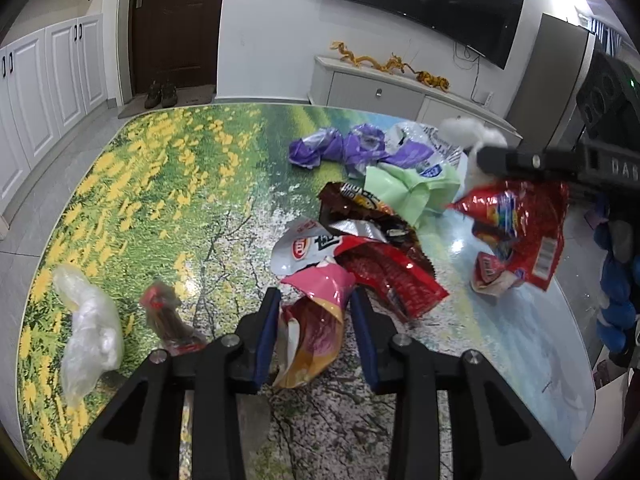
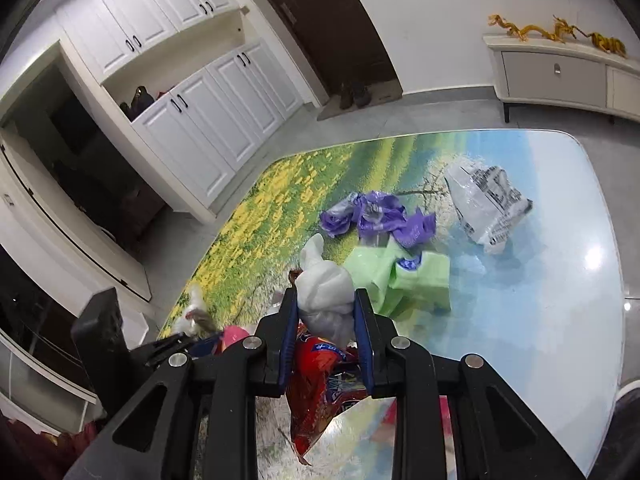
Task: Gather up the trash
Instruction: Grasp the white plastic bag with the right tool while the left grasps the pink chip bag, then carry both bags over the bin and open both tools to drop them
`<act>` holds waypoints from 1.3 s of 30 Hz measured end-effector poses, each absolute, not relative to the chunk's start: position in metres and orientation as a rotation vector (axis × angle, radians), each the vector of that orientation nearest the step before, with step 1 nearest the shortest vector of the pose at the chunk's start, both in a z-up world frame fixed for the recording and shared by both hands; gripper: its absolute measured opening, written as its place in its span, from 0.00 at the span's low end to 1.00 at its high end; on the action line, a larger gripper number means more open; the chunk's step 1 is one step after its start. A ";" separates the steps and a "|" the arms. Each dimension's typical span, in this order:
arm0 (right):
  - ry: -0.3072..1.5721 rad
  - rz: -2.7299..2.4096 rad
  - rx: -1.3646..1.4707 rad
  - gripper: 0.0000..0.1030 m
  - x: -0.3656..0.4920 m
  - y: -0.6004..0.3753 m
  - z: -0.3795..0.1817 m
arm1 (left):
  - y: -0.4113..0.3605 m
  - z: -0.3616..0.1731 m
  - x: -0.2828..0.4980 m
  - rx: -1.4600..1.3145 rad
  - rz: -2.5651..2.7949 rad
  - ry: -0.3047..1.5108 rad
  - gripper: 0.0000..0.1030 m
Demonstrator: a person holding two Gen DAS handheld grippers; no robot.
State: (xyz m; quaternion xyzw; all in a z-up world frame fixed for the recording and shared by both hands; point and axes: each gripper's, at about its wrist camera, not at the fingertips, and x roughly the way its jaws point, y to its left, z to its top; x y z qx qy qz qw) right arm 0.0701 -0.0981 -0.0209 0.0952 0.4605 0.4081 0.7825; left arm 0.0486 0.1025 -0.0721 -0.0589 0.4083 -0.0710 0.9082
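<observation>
My left gripper (image 1: 316,300) is shut on a pink and gold snack bag (image 1: 316,320), low over the table (image 1: 160,184). My right gripper (image 2: 326,300) is shut on a white crumpled bag (image 2: 326,292) together with a red snack wrapper (image 2: 316,384), held above the table; they also show in the left wrist view, the wrapper (image 1: 520,228) hanging at the right. On the table lie a red chip bag (image 1: 392,280), a brown wrapper (image 1: 360,204), a green bag (image 1: 412,188), purple bags (image 1: 348,148) and a clear plastic bag (image 1: 88,320).
A small red-brown wrapper (image 1: 164,312) lies left of my left gripper. A white printed bag (image 2: 488,204) lies far on the table. White cabinets (image 2: 192,120), a dark door (image 1: 176,24) and a low TV cabinet (image 1: 384,92) ring the table.
</observation>
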 end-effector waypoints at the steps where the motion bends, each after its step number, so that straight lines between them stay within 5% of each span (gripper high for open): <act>1: 1.007 0.880 0.199 0.27 0.067 -0.098 -0.023 | 0.102 -0.071 0.047 -0.121 -0.147 0.840 0.33; 12: 1.127 0.868 -0.054 0.29 0.022 -0.087 -0.057 | 0.097 -0.069 0.036 -0.117 -0.166 0.829 0.33; 26: 1.004 0.902 0.098 0.25 0.030 -0.103 -0.015 | 0.099 -0.050 0.027 -0.120 -0.167 0.785 0.31; 39: 0.843 0.596 0.276 0.26 0.011 -0.267 0.006 | -0.007 0.001 0.043 -0.030 -0.385 0.740 0.31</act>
